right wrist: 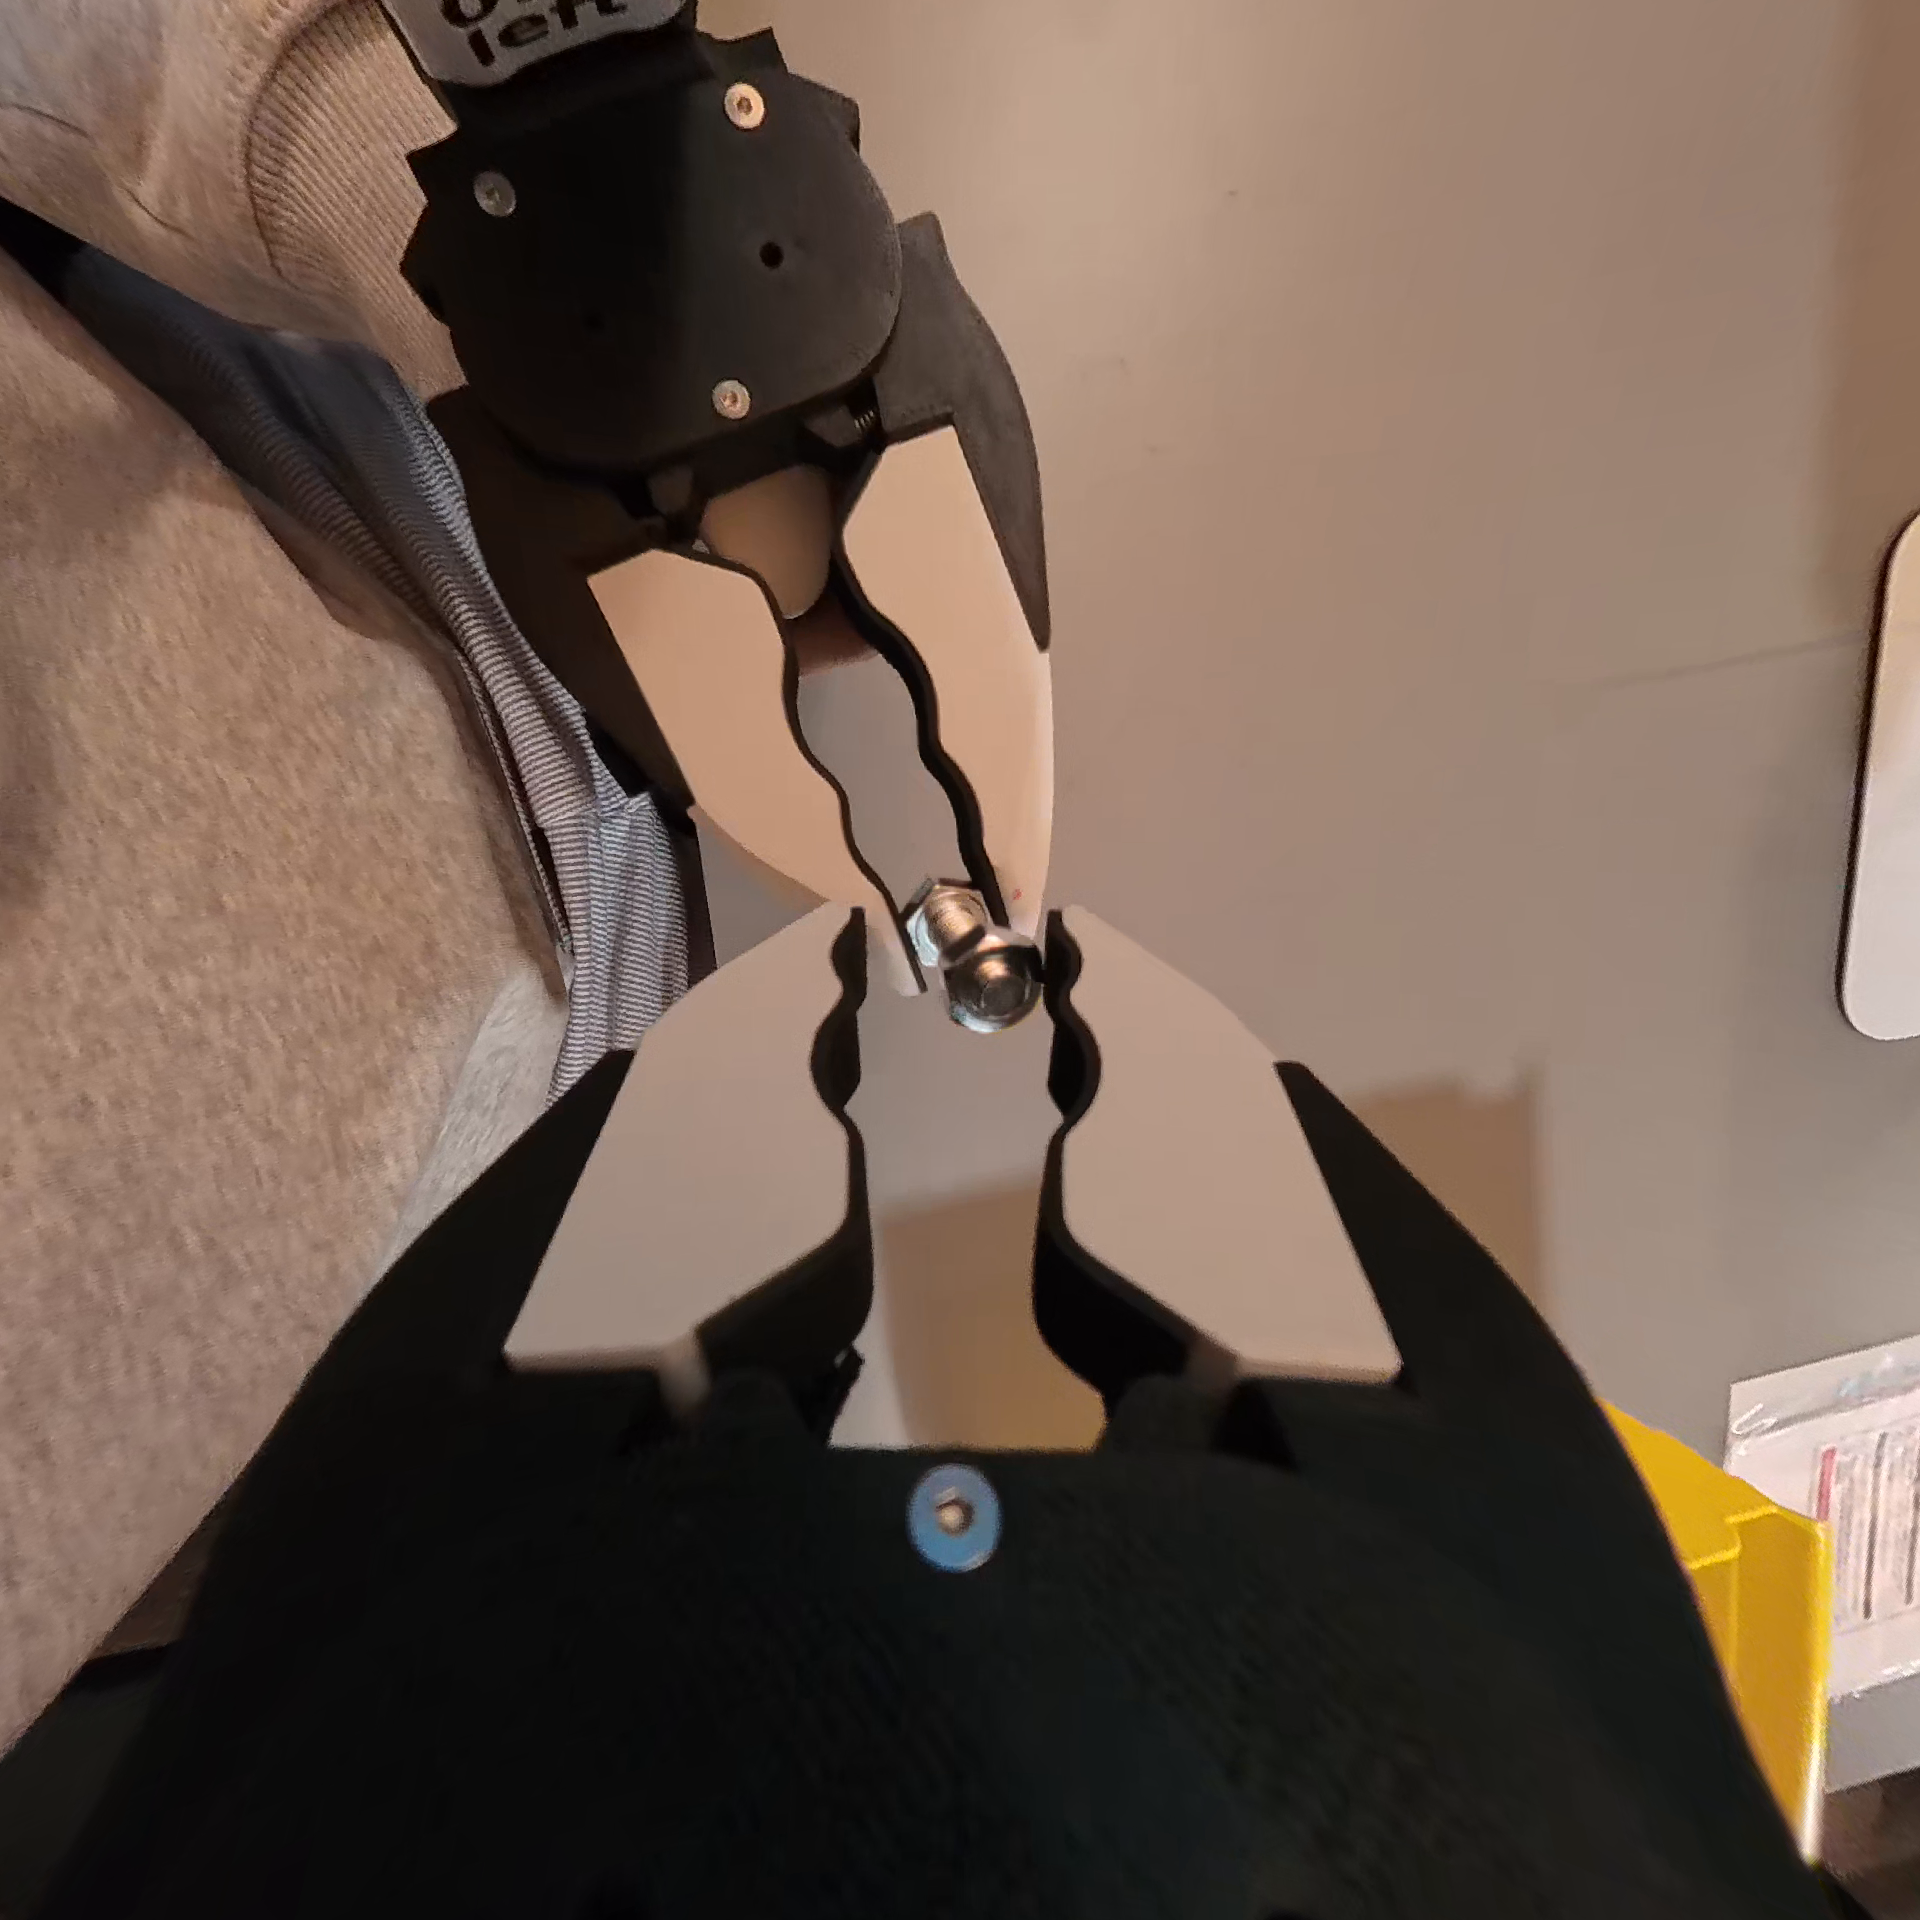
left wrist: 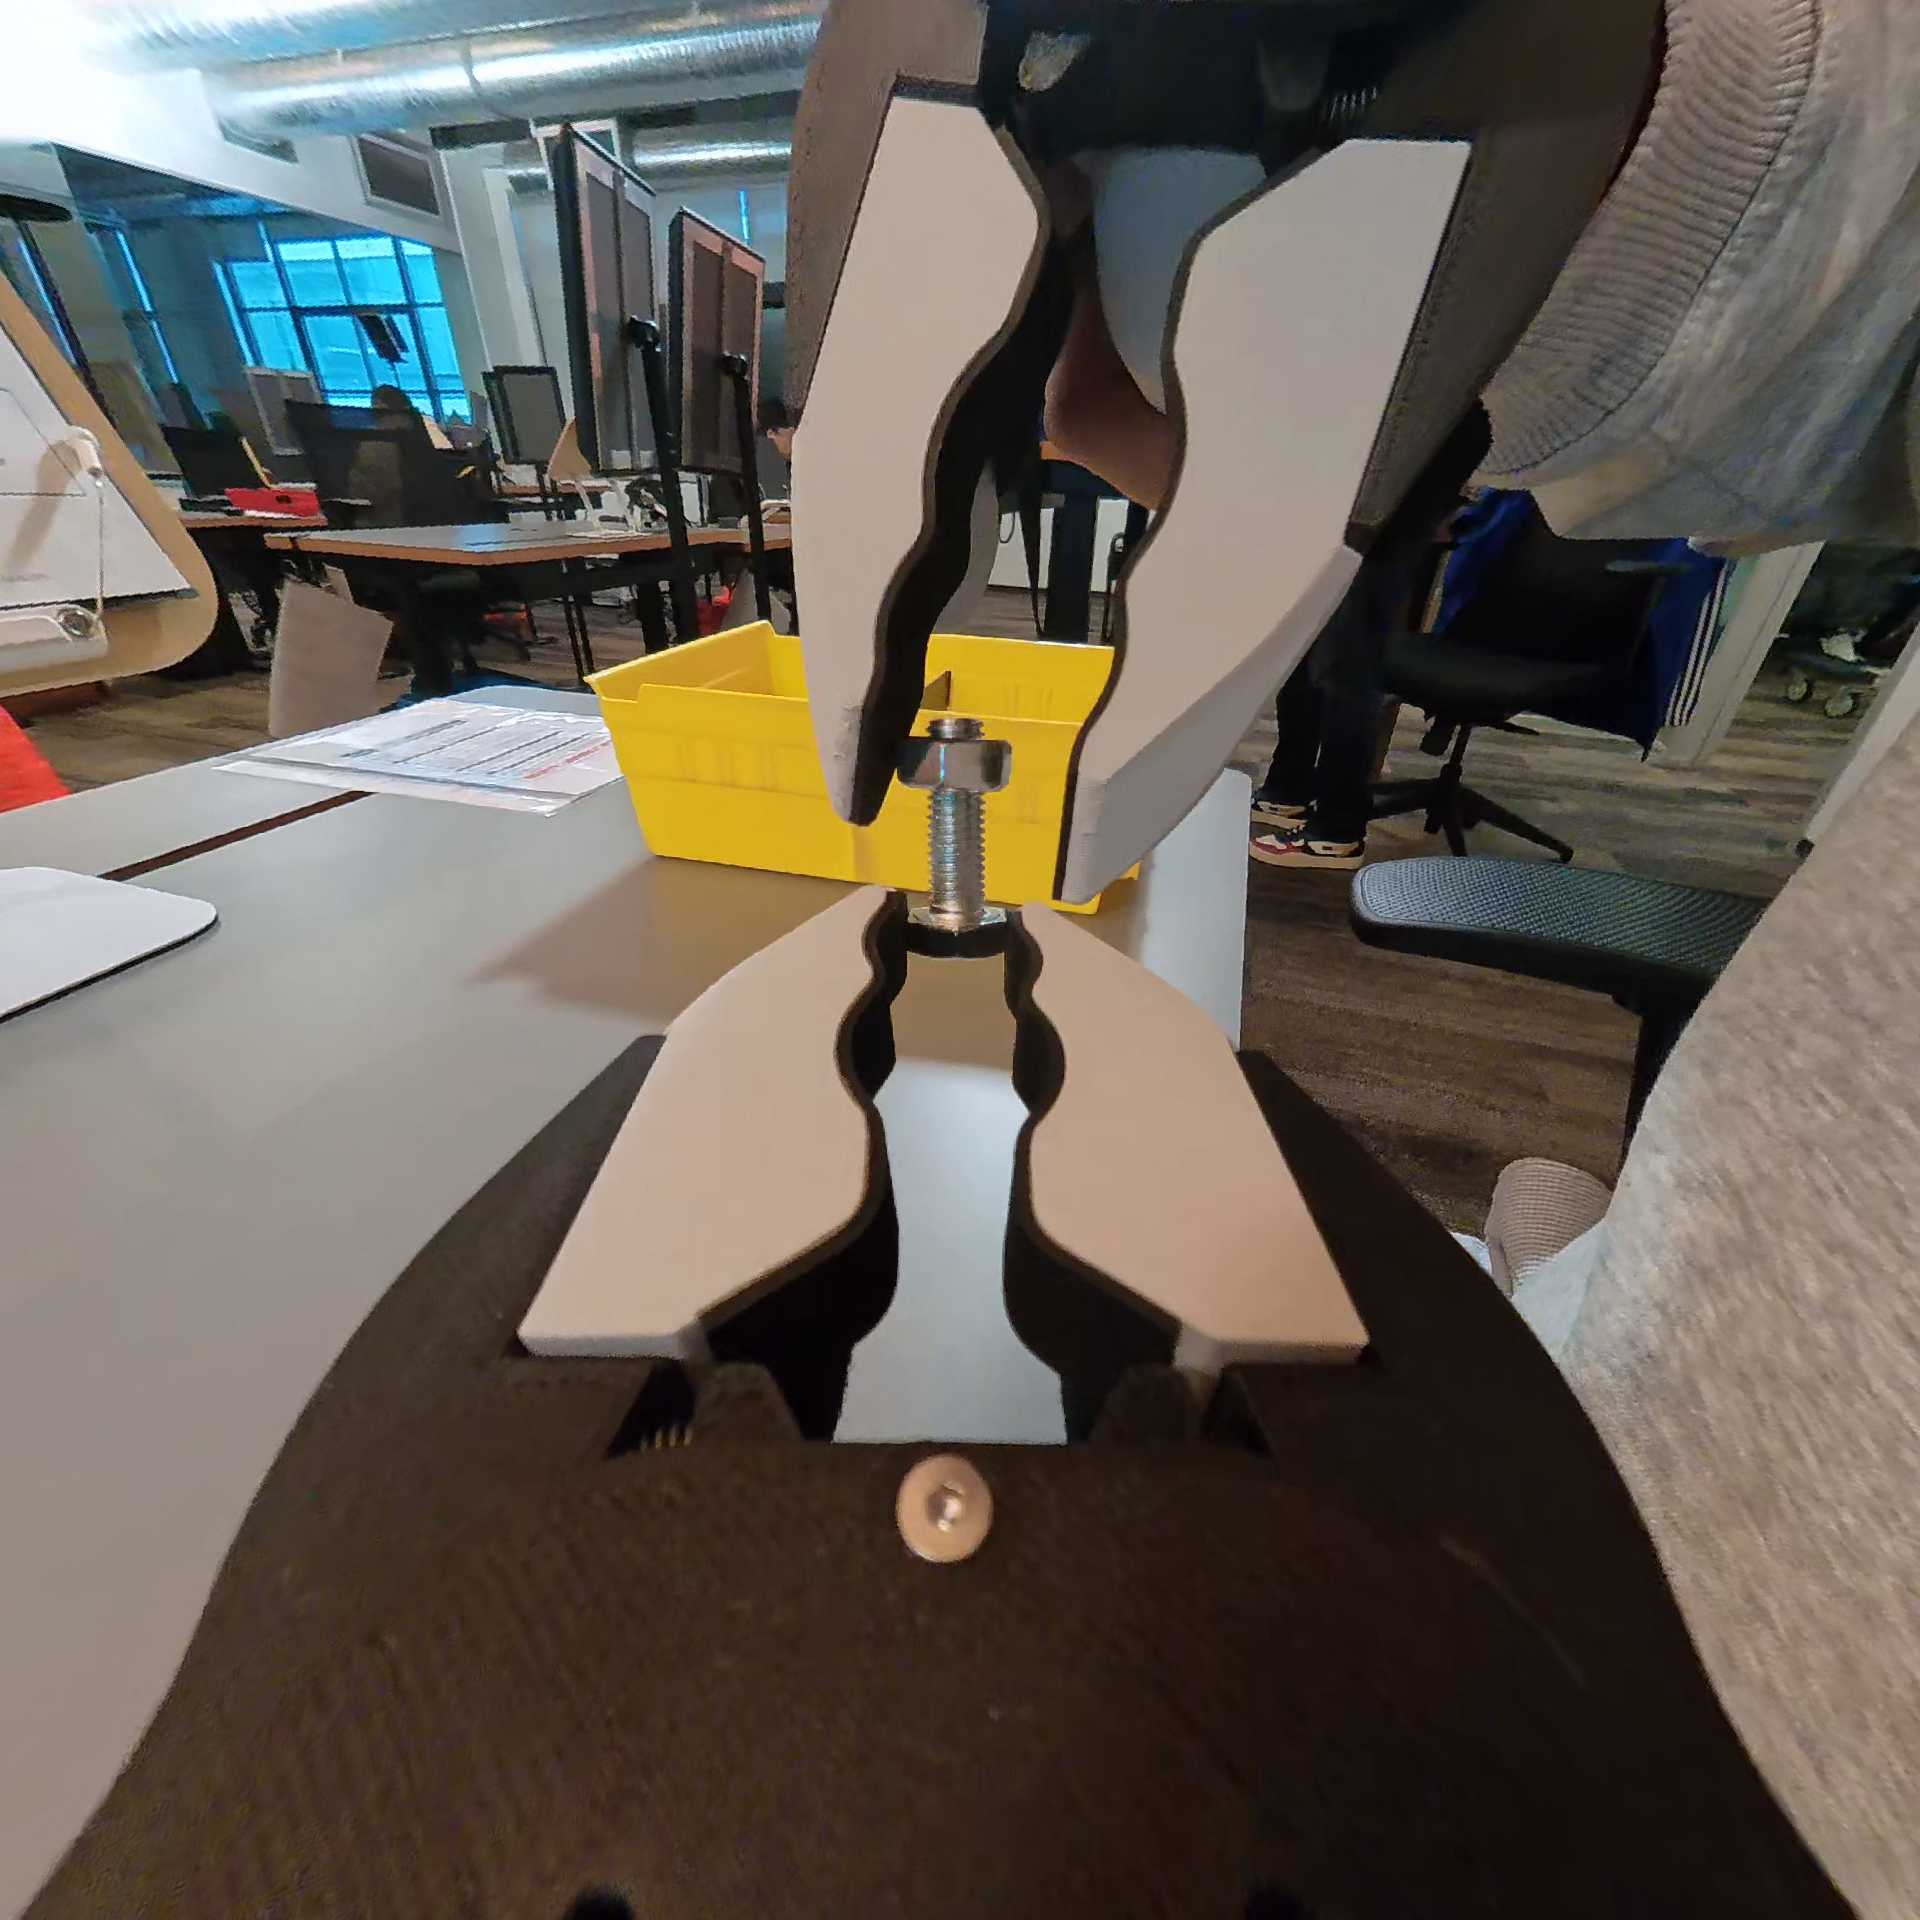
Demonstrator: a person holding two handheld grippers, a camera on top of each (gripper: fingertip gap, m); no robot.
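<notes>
A silver bolt (left wrist: 956, 847) stands upright above the grey table (left wrist: 312, 1039), with a hex nut (left wrist: 954, 767) threaded on near its top end. My left gripper (left wrist: 953, 920) is shut on the bolt's head from below. My right gripper (left wrist: 971, 831) comes down from above with its jaws part open around the nut; one fingertip (left wrist: 868, 769) touches the nut and the other stands a little off it. In the right wrist view the nut (right wrist: 992, 992) lies between my right gripper's (right wrist: 954, 923) tips, against the right-hand finger (right wrist: 1143, 1091), and the left gripper (right wrist: 940, 914) holds the bolt from the far side.
A yellow plastic bin (left wrist: 727, 769) stands on the table just behind the grippers. A printed sheet in a clear sleeve (left wrist: 447, 753) lies to its left, and a white flat pad (left wrist: 83, 925) at the table's left. A black chair armrest (left wrist: 1538, 914) and grey sleeves (left wrist: 1766, 1351) are at the right. My two grippers' fingertips are within a few centimetres of each other.
</notes>
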